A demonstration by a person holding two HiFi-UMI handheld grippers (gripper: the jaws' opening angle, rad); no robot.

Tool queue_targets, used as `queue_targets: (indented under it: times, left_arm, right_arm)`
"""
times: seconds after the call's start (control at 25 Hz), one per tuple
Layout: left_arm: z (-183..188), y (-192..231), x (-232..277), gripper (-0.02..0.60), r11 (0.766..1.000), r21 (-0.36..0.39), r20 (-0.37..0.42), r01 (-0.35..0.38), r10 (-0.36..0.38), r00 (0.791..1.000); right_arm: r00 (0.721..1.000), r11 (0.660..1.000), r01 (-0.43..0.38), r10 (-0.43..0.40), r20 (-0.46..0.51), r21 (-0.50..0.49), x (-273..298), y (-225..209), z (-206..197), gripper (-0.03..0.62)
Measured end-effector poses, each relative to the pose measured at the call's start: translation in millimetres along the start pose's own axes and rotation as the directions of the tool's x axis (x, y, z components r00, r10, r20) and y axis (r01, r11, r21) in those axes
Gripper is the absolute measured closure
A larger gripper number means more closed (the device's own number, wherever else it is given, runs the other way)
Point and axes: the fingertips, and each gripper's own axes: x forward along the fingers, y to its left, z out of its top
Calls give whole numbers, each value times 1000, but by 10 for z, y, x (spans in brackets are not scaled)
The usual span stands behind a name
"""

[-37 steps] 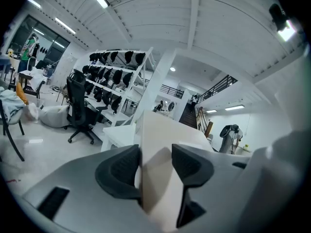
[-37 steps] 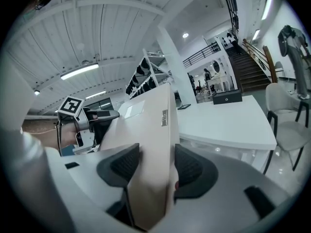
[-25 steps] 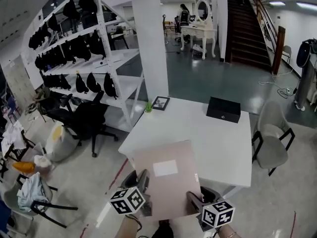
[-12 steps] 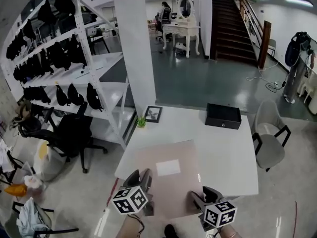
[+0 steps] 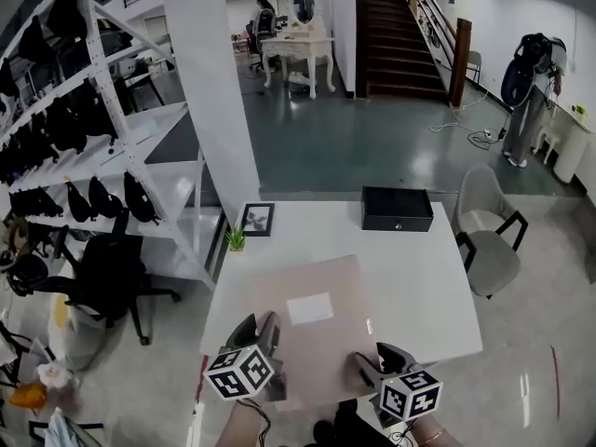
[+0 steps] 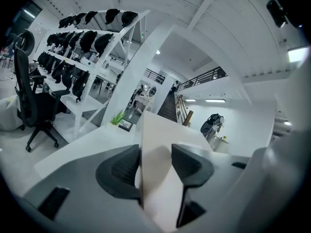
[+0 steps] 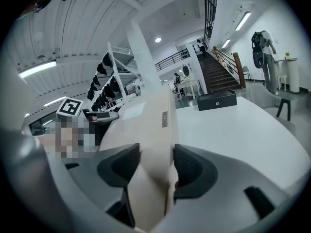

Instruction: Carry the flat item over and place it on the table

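Both grippers clamp the near edge of the flat item (image 5: 312,317), a beige-pink board-like sheet with a white label near its middle. The left gripper (image 5: 264,335) bites the near-left corner. In the left gripper view its jaws are pressed on the sheet from both sides, with the sheet running edge-on between the dark pads. The right gripper (image 5: 366,369) bites the near-right corner, jaws likewise closed onto the sheet in the right gripper view. A small grey tag shows on the sheet's right edge. The marker cubes sit toward the person, below the jaws in the head view. The flat item lies over the near-left part of the white table (image 5: 424,287). Its far edge reaches about mid-table and its near edge hangs past the table's front edge, where the grippers hold it. Cannot tell if its underside touches the tabletop. At the far side of the table are a black box (image 5: 398,209), right of centre, and a small picture frame (image 5: 256,219) at the far-left corner. A little green plant (image 5: 236,239) sits just beside the frame. All three are well apart from the sheet. A grey chair (image 5: 486,233) stands to the right of the table and a black office chair (image 5: 110,277) to the left. A white rack with black bags (image 5: 84,170) is behind the office chair. A white pillar (image 5: 219,91) rises beyond the frame corner, with a staircase (image 5: 396,35) far back.
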Motion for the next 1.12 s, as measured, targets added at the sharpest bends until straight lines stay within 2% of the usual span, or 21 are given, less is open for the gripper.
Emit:
queue_targets:
  times: [0.6,1.12]
  left_arm:
    - [-61,-439,942,373,992,52,-101,117,-111,989]
    - [-61,-712,1642,373,986,80,-150,149,-136,979]
  right_arm:
    - [993,990,107,-111,35,93,81,-663,153,375]
    - [988,981,145,-151,31,132,264,-1183,344,378]
